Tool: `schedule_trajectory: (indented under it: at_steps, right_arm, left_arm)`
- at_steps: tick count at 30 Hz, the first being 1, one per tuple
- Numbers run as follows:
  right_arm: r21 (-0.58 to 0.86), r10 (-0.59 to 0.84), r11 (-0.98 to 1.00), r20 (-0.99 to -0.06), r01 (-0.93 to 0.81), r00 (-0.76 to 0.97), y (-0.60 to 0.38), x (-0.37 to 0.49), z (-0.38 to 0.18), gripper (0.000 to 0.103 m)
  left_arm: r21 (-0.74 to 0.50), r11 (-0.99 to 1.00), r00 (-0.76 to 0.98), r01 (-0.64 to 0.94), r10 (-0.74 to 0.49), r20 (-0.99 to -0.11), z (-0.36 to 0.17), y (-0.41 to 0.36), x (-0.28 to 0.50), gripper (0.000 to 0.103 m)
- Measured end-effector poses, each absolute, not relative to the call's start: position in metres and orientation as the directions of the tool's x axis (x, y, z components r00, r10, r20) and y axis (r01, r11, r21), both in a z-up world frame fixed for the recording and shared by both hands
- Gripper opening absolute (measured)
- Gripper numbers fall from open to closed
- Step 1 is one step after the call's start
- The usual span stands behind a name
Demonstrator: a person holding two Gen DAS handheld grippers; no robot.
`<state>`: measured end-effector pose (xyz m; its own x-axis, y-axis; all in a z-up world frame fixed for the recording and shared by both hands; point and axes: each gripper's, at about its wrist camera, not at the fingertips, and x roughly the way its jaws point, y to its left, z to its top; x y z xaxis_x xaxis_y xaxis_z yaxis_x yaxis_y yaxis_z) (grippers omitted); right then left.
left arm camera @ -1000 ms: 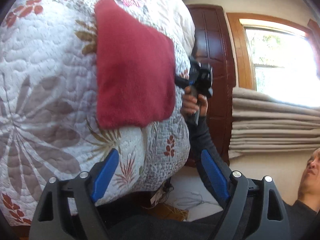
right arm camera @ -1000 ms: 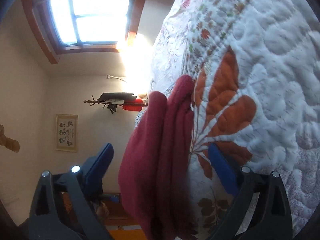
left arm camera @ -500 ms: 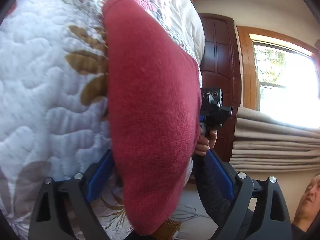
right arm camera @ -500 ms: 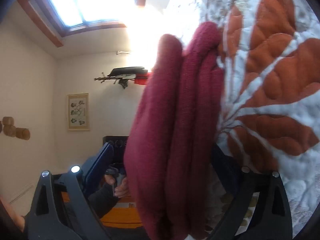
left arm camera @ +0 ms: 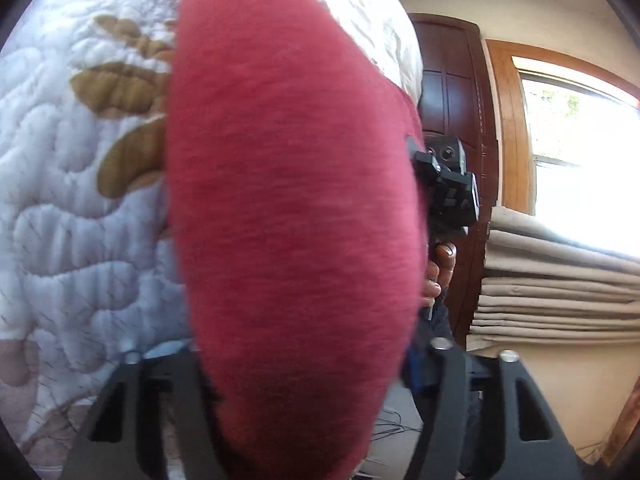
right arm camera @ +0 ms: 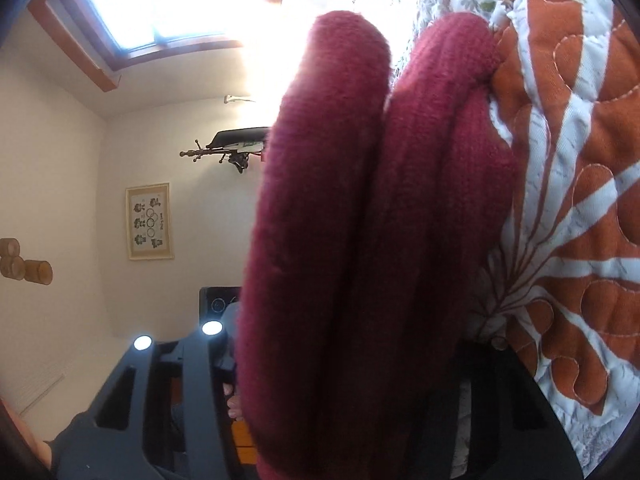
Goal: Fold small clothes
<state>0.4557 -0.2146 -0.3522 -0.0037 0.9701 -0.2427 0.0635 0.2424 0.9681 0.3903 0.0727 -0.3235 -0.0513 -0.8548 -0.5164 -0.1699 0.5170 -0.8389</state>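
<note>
A folded dark red knit garment (left arm camera: 292,200) lies on the floral quilted bedspread (left arm camera: 80,200) and fills the middle of both views. In the left wrist view it sits between the jaws of my left gripper (left arm camera: 300,360), which have drawn in against it and hide their blue pads. The right wrist view shows the garment's stacked rolled edges (right arm camera: 360,200) against the quilt (right arm camera: 580,200), with my right gripper (right arm camera: 352,340) closed in on them. The right gripper's body (left arm camera: 448,188) and the hand (left arm camera: 440,268) holding it show past the garment's far edge.
A dark wooden door (left arm camera: 452,100), a bright window (left arm camera: 580,140) and bunched beige curtains (left arm camera: 560,280) lie beyond the bed edge. The right wrist view shows a window (right arm camera: 160,0), a framed picture (right arm camera: 150,220) and a wall rack (right arm camera: 232,152).
Both grippers moved in onto the garment from opposite sides, and their jaws narrowed from wide open to pressing on the cloth. The garment now fills far more of each view.
</note>
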Motion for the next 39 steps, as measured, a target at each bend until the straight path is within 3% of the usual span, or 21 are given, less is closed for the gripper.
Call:
schedule_trajectory:
  at_steps: [6,16,21,24,26,28,29,30,31,32,35,39]
  right_arm:
    - [0.952,0.951,0.307,-0.308,0.013,0.036,-0.206,0.452,-0.312,0.047]
    - [0.945,0.960,0.280,-0.277,-0.172,0.039,-0.130,0.412,-0.212,0.046]
    - [0.937,0.965,0.235,-0.257,-0.257,-0.052,-0.033,0.386,-0.207,0.047]
    - [0.915,0.915,0.371,-0.389,-0.162,-0.103,0.011,0.379,-0.256,0.062]
    - [0.856,0.849,0.502,-0.515,-0.125,-0.116,0.021,0.374,-0.279,0.062]
    - [0.847,0.846,0.519,-0.529,-0.118,-0.074,0.010,0.368,-0.264,0.071]
    - [0.826,0.831,0.550,-0.555,-0.122,-0.013,-0.003,0.366,-0.249,0.082]
    - [0.818,0.827,0.562,-0.560,-0.124,0.050,-0.017,0.366,-0.234,0.083]
    - [0.813,0.820,0.572,-0.564,-0.112,0.099,-0.033,0.368,-0.221,0.083]
    - [0.799,0.802,0.594,-0.579,-0.096,0.144,-0.046,0.368,-0.210,0.082]
    - [0.775,0.786,0.617,-0.596,-0.139,0.164,-0.053,0.366,-0.192,0.070]
    - [0.719,0.747,0.664,-0.652,-0.204,0.133,-0.014,0.372,-0.198,0.063]
  left_arm:
    - [-0.844,0.525,-0.036,-0.111,-0.851,-0.525,-0.299,0.075,0.386,0.034]
    - [-0.848,0.526,0.055,0.068,-0.850,-0.523,-0.209,0.146,0.319,0.033]
    - [-0.819,0.569,0.168,0.079,-0.817,-0.552,-0.203,0.221,0.246,0.034]
    - [-0.852,0.504,0.159,-0.143,-0.838,-0.522,-0.273,0.262,0.219,0.052]
    - [-0.788,0.531,0.104,-0.313,-0.805,-0.584,-0.329,0.275,0.204,0.058]
    - [-0.830,0.446,0.141,-0.335,-0.847,-0.512,-0.341,0.285,0.191,0.059]
    - [-0.844,0.429,0.166,-0.321,-0.852,-0.496,-0.334,0.291,0.186,0.067]
    - [-0.850,0.435,0.196,-0.298,-0.844,-0.500,-0.324,0.298,0.182,0.074]
    - [-0.853,0.444,0.233,-0.276,-0.830,-0.507,-0.312,0.308,0.175,0.081]
    - [-0.857,0.444,0.266,-0.260,-0.821,-0.506,-0.302,0.318,0.168,0.082]
    - [-0.871,0.434,0.337,-0.230,-0.804,-0.490,-0.279,0.344,0.152,0.083]
    - [-0.883,0.435,0.383,-0.179,-0.795,-0.470,-0.264,0.358,0.136,0.083]
